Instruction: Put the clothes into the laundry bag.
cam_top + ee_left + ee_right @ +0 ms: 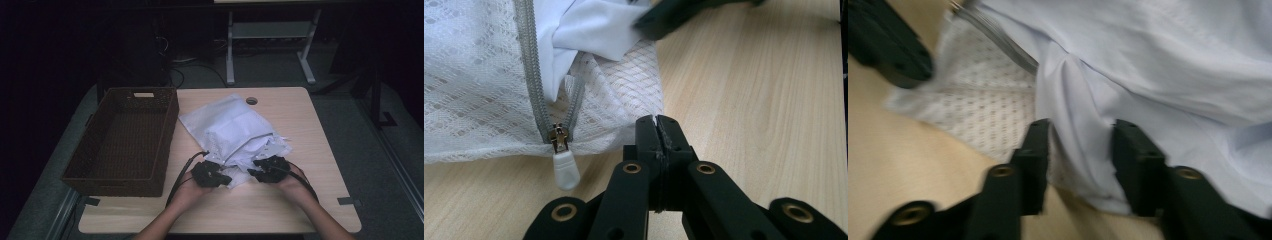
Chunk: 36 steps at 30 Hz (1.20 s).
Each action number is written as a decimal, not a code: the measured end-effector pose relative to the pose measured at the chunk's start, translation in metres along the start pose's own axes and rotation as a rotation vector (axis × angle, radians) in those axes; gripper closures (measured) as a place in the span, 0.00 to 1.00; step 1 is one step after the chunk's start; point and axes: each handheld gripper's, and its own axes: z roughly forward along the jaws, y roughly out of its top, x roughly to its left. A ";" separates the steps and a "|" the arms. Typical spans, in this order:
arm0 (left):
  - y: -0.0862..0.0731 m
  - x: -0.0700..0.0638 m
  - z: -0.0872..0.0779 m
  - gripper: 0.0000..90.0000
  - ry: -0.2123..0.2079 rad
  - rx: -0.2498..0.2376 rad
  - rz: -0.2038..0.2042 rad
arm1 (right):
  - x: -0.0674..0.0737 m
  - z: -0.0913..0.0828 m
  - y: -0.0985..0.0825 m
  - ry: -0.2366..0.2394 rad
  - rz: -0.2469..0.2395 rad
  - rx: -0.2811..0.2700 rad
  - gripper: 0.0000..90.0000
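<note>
Your left gripper (220, 176) sits at the near edge of the white mesh laundry bag (226, 127), which lies in the middle of the wooden counter (300, 130). In the left gripper view its jaws are clenched tight together, with a thin edge of the mesh corner caught between the tips; the pinch is very slight, so how much fabric is in there is hard to tell. Just left of those tips in that view, the grey zipper (530, 75) runs down the bag to its metal slider and white pull tab (564, 170), which rests on the wood at the near edge of the bag. The zipper is partly undone, and a white garment (589, 27) bulges out of the opening.

Your right gripper (257, 174) is at the near right side of the bag, close beside the left one. In the right gripper view the jaws stand apart with a fold of the white garment (1083, 145) between them; the picture is blurred, and the pads do not appear to press on the cloth, so count this one as released rather than grasping.

To the left of the bag, well apart from both your hands, a dark brown woven basket (165, 130) stands on the counter's left part.
</note>
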 end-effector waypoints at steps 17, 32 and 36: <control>0.000 0.000 -0.002 1.00 -0.002 -0.002 0.008 | 0.012 -0.001 0.030 0.058 0.007 -0.091 0.99; 0.000 -0.002 -0.002 1.00 -0.015 0.007 0.017 | 0.010 0.048 0.074 0.024 0.082 -0.169 0.99; 0.000 -0.001 -0.002 1.00 -0.016 0.009 0.014 | 0.009 0.057 0.075 0.023 0.086 -0.184 0.99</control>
